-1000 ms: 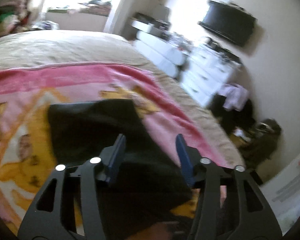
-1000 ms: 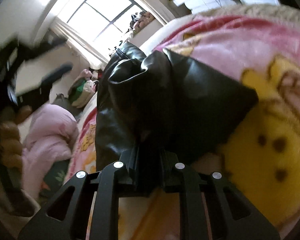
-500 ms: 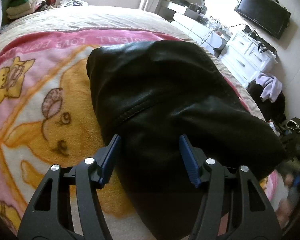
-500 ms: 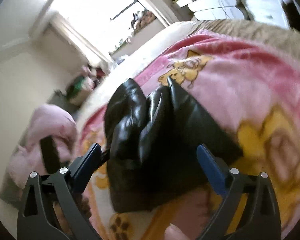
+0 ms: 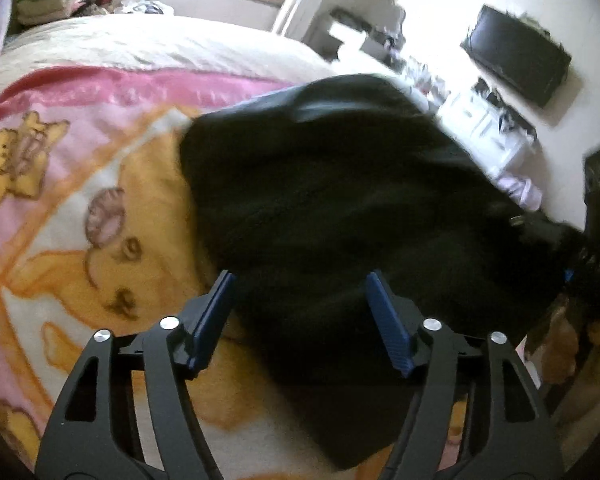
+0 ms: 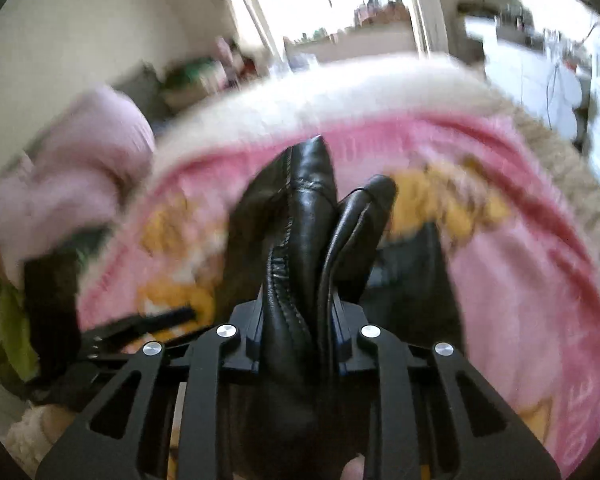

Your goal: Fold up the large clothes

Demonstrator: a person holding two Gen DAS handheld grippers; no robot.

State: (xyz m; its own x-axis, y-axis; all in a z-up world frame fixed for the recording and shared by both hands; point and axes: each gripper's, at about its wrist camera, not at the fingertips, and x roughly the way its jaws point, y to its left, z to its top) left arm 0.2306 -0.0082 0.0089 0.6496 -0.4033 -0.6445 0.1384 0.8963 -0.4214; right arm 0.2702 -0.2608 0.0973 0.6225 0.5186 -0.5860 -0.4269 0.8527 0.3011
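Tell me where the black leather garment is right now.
The black leather garment lies on the pink cartoon blanket between the open left hand-held gripper fingers; the right hand-held gripper pinches one bunched edge.

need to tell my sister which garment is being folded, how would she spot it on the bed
Start at the bed, covered by a pink blanket with yellow cartoon bears. In the blanket's middle lies a black leather garment, one bunched edge pinched in the right hand-held gripper. It is the only dark, glossy item on that bright bedding.
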